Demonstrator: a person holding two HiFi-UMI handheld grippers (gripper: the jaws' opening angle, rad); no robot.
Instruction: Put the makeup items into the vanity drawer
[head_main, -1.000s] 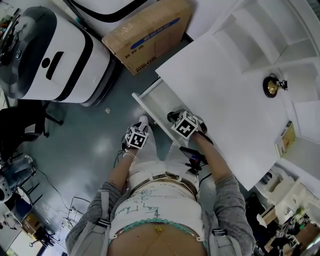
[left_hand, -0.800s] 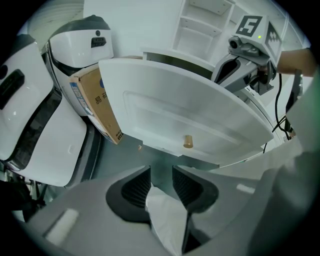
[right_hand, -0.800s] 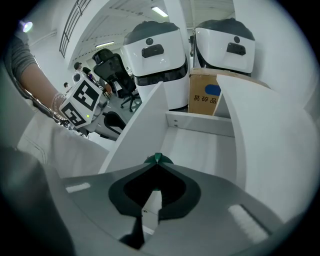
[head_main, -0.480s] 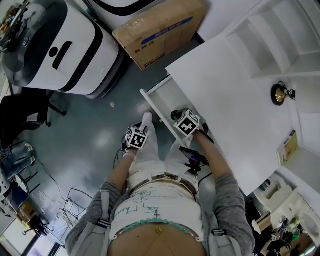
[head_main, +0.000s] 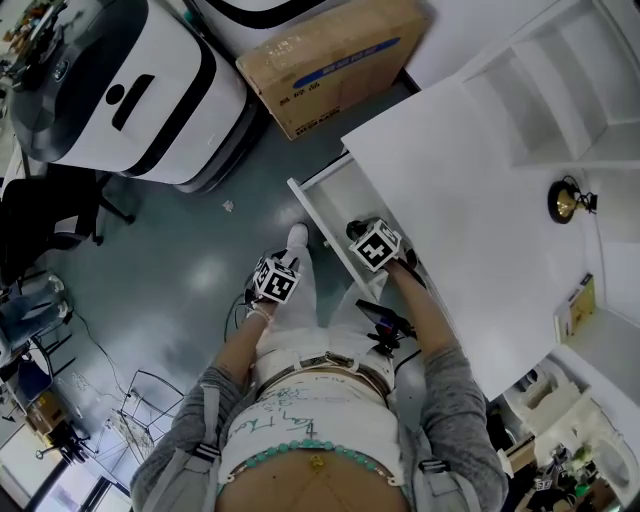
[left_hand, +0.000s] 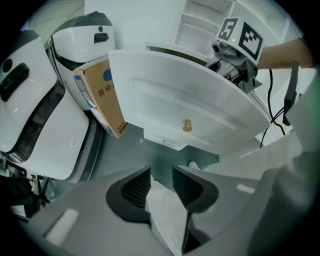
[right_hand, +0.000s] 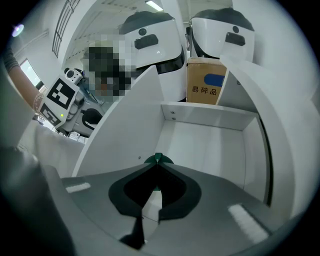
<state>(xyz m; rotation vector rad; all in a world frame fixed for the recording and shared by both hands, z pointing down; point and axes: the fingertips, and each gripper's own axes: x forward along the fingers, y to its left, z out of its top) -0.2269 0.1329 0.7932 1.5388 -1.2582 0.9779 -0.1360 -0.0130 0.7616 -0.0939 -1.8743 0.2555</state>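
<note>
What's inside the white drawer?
Mostly bare white floor and walls in the drawer; a small green thing sits at the right gripper's closed tips. That gripper covers the nearest part of the floor.

**Where things sit around your open drawer**

The drawer (head_main: 328, 200) stands open at the left edge of the table (head_main: 480, 190). Your right gripper (head_main: 362, 232) is over the drawer's near end, with a small item (right_hand: 158, 159) at its jaw tips. Your left gripper (left_hand: 161, 175) is to its left, over your leg and outside the drawer. Beyond the drawer a box (head_main: 325, 60) lies on the floor, with a machine (head_main: 130, 90) to its left. An ornament (head_main: 567, 201) stands on the table's far right, with shelves (head_main: 545, 90) behind it.
</note>
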